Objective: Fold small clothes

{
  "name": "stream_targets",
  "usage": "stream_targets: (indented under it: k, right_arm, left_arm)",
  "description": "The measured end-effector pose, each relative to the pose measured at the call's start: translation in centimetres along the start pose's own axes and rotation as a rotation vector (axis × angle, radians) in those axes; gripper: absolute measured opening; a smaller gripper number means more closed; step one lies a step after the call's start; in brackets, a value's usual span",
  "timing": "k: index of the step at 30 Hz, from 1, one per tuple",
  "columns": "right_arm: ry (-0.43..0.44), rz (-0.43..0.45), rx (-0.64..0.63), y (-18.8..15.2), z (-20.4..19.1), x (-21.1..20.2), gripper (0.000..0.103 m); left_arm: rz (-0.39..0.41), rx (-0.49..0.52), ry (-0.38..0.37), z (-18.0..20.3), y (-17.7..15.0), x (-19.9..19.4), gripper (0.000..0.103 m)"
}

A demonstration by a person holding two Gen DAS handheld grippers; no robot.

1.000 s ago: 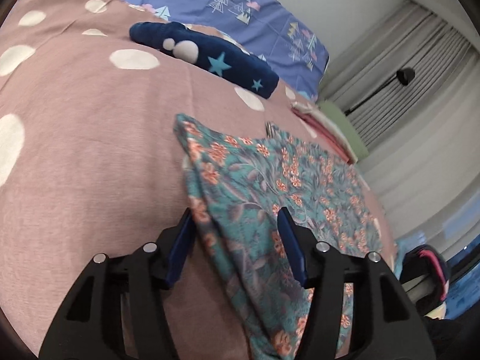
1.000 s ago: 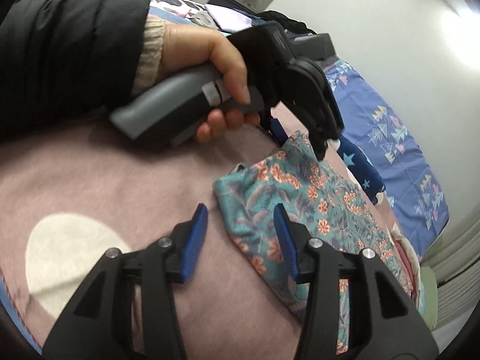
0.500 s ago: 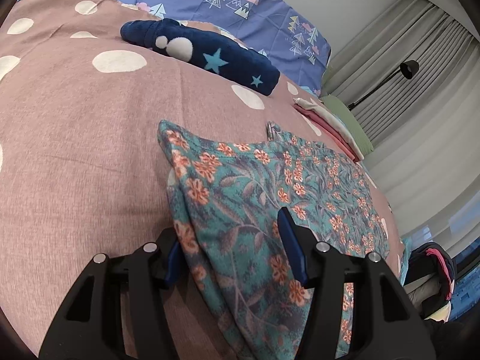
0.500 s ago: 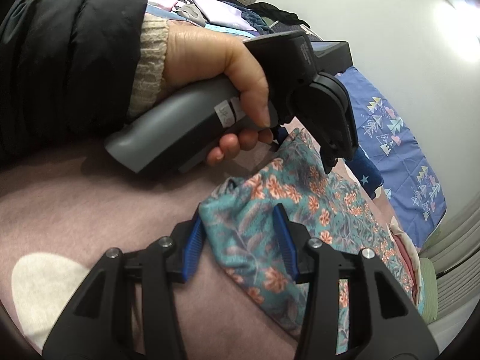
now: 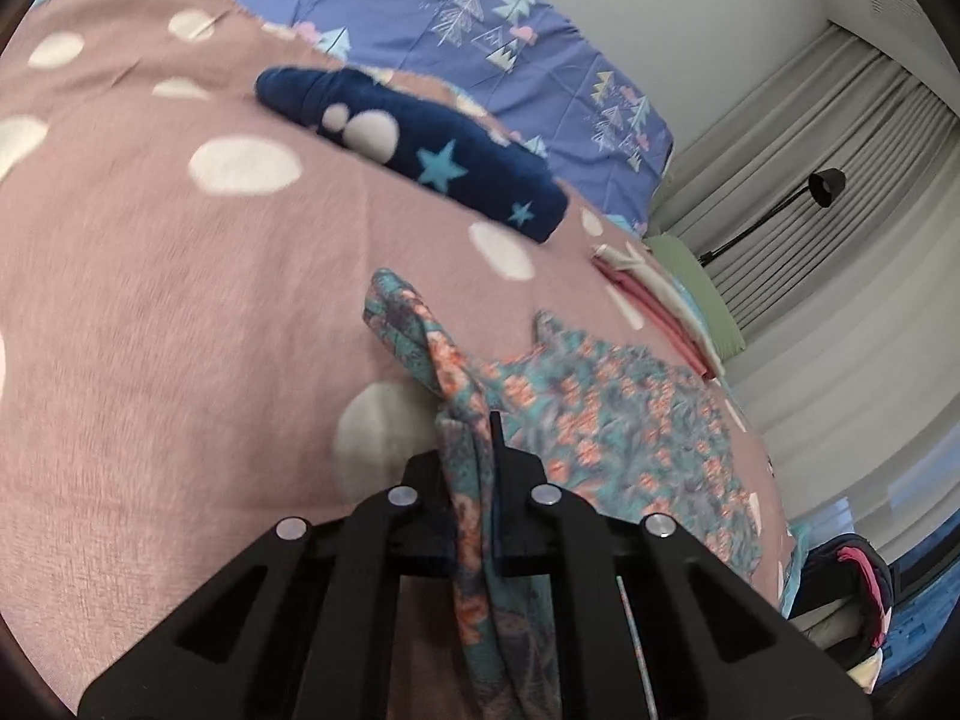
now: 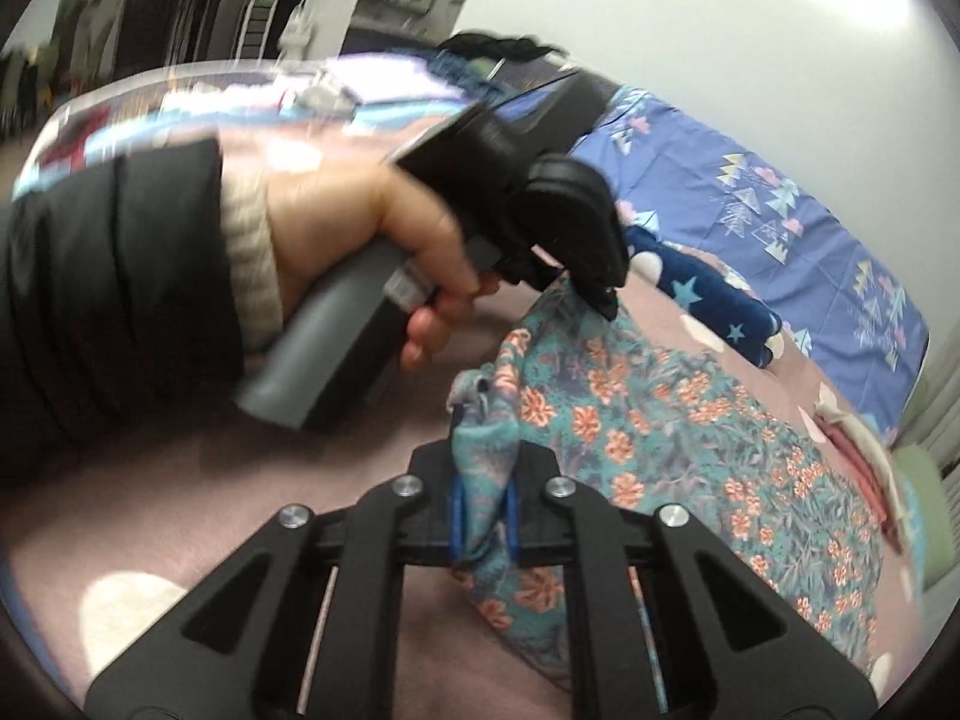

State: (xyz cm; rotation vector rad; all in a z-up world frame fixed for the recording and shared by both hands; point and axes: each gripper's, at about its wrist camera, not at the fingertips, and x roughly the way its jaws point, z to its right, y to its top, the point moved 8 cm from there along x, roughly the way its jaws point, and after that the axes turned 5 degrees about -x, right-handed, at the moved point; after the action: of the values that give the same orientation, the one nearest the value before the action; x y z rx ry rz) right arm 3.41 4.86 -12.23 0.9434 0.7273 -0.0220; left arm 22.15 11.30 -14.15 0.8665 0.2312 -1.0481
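Teal cloth garment (image 5: 606,420) strewn with orange-pink flowers. Dusty-pink bedspread (image 5: 150,312) dotted with large white ovals. Navy plush roll (image 5: 414,150) (pale blue stars, white dots). Periwinkle sheet (image 5: 480,30) printed with small pastel triangle trees. Black sleeve (image 6: 102,300) over a cream ribbed cuff. Grey pleated curtains (image 5: 840,150).

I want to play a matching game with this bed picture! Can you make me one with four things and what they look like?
Things:
1. floral cloth
2. bedspread
3. star blanket
4. lamp

Looks:
A. pink with white dots
B. black, by the curtains
C. pinched in both claws
D. dark blue, rolled up

Pairs: 1-C, 2-A, 3-D, 4-B. The left claw and right claw have just closed on the cloth's edge.
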Motion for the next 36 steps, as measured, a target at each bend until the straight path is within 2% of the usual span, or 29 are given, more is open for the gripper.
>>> stream_targets:
  k: [4, 9, 13, 19, 25, 36]
  right_arm:
    - [-0.003, 0.058, 0.113, 0.8, 3.0, -2.6, 0.009]
    - [-0.036, 0.099, 0.238, 0.0, 7.2, -5.5, 0.009]
    - [-0.048, 0.098, 0.377, -3.0, 11.4, -7.2, 0.008]
    - [0.003, 0.075, 0.588, -8.4, 16.6, -8.8, 0.007]
    - [0.021, 0.087, 0.721, -12.5, 20.2, -10.4, 0.006]
    - [-0.042, 0.119, 0.926, -20.0, 26.4, -13.8, 0.006]
  left_arm:
    - [0.001, 0.033, 0.008, 2.5, 1.0, -0.2, 0.006]
    - [-0.014, 0.075, 0.025, 6.8, 1.9, 0.8, 0.006]
    - [-0.035, 0.124, 0.055, 10.4, 1.8, 2.7, 0.006]
    - [-0.062, 0.182, 0.105, 15.7, 0.6, 6.4, 0.006]
    - [-0.09, 0.206, 0.158, 19.7, -0.5, 10.6, 0.006]
    - [-0.181, 0.327, 0.182, 28.0, -3.6, 19.2, 0.006]
